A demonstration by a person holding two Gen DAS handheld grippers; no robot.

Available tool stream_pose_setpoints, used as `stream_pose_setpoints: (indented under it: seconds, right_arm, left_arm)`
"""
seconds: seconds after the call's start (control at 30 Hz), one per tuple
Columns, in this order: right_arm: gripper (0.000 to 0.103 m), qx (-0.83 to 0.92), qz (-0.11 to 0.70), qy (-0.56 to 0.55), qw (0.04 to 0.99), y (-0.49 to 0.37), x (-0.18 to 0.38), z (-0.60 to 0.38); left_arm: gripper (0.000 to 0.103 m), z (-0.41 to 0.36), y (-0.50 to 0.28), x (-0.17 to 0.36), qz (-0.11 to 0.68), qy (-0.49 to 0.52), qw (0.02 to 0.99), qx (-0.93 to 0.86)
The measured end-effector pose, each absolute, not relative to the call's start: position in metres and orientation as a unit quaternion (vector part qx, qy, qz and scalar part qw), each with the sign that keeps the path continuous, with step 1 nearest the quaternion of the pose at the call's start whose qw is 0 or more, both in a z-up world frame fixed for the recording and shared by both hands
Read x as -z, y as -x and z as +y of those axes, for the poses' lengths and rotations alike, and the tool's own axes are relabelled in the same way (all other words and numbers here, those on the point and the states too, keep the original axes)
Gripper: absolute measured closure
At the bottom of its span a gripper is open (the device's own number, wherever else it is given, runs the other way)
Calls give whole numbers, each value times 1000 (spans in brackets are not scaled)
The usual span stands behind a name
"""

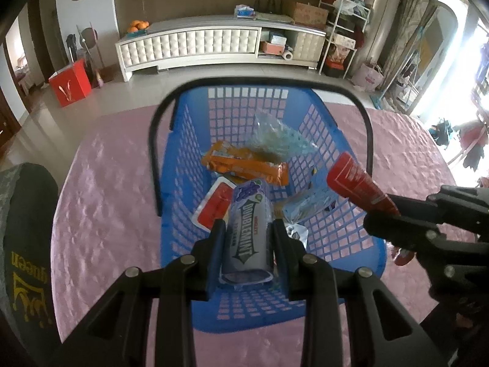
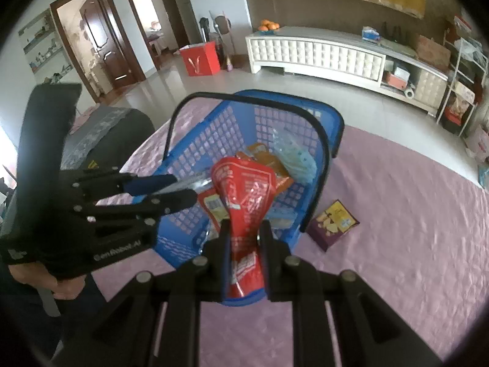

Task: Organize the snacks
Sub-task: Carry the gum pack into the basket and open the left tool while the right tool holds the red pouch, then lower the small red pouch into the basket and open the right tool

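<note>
Snacks sit partly sorted already: several packets lie inside the blue basket, which stands on the pink tablecloth, and two more hang over it in the grippers. The left gripper pinches a purple gum canister across its sides, directly above the basket's near half. The right gripper is pressed tight on the crimped end of a red packet, which juts out over the basket's near right corner. One purple snack box lies on the cloth just outside the basket's right wall, untouched.

The step in hand looks like dropping both items in. To do it well, I would lower each gripper until its item is below the rim and clear of the black handle arching above, then let go one at a time so the two grippers, close together here, do not knock. The canister is rigid and round, so it may roll; setting it against the orange packet would steady it. The red packet is soft and glossy and will simply flop flat.

Inside, the basket also holds a clear bag at the far end and a red-and-white pack nearer.
</note>
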State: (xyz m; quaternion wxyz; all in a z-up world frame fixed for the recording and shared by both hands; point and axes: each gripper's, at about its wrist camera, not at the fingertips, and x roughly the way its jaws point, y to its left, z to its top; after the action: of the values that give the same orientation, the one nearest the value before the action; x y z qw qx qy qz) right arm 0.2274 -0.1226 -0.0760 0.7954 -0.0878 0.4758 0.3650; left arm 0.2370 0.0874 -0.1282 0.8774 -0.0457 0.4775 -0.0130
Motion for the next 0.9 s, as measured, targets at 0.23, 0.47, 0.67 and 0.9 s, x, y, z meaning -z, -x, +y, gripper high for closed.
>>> stream_pose_setpoints:
  seconds: [0.23, 0.47, 0.67, 0.9]
  right_arm:
    - [82, -362, 479, 89, 795, -228, 77, -124]
    - [82, -360, 471, 88, 800, -226, 68, -129]
    - [82, -367, 464, 85, 802, -221, 60, -127]
    - [82, -382, 455, 87, 800, -219, 52, -115]
  left_arm:
    - [74, 96, -245, 143, 491, 65, 869, 0]
    - [61, 95, -235, 129, 481, 65, 874, 6]
    - [49, 94, -219, 108, 462, 47, 885, -4]
    - [49, 113, -203, 97, 453, 50, 890, -26]
